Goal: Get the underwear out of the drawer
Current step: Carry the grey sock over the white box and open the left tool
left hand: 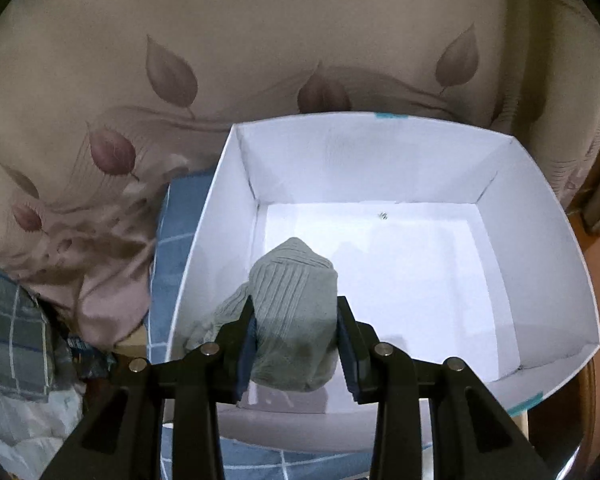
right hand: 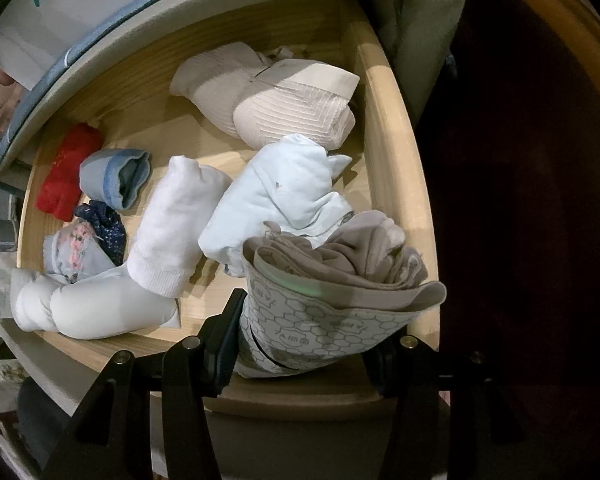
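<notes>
Leaf-printed bedding [left hand: 228, 40] is filling the background behind a white box [left hand: 548, 240], which is sitting empty except for what the left gripper [left hand: 298, 344] is bringing over it: a grey-green ribbed bundle [left hand: 296, 300], clenched between the pads. Over the wooden drawer [right hand: 392, 152], the right gripper [right hand: 304, 344] is squeezing a taupe bundle with a honeycomb-patterned band [right hand: 332, 300], low at the drawer's near corner. By my reading the job is only getting started. Plenty is waiting in the drawer: a cream roll [right hand: 292, 100], a pale blue piece [right hand: 284, 192], a white sock [right hand: 176, 216], a red item [right hand: 66, 168] and several smaller pieces.
</notes>
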`<state>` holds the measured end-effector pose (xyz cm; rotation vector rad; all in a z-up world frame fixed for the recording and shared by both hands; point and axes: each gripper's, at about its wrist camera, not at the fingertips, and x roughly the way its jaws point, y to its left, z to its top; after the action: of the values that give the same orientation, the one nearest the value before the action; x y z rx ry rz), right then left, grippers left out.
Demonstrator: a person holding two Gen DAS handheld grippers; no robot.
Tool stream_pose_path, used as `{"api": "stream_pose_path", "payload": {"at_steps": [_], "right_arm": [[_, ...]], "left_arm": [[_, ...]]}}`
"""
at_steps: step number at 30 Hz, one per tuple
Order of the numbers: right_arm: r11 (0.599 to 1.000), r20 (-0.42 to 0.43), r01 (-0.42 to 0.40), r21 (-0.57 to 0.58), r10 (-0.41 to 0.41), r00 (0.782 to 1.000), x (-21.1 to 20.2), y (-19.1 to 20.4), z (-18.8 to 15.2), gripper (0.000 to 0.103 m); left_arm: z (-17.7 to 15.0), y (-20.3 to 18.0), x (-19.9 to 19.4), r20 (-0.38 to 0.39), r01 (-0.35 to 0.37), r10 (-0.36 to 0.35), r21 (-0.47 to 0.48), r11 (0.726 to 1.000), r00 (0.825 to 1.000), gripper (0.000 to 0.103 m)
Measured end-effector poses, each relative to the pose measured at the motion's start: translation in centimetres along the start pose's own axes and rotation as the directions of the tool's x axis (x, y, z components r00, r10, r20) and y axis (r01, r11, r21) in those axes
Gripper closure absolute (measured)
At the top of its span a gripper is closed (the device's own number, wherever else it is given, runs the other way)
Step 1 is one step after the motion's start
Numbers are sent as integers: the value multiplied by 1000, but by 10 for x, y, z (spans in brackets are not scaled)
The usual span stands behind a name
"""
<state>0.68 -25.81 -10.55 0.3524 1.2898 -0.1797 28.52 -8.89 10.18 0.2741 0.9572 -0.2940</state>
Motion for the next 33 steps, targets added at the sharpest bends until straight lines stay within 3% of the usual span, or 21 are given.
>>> {"api": "stream_pose_path", "payload": {"at_steps": [19,33], "right_arm": [[1000,1,0,5,0,1000,0,0,-3,54],[1000,10,5,5,-5,1000,-1,-1,-3,54]], "left_arm": [[-30,5,12,-106,-75,59,-155,985,993,67],[-33,-1,-1,-95,-96,84,-133,986,992,60]]}}
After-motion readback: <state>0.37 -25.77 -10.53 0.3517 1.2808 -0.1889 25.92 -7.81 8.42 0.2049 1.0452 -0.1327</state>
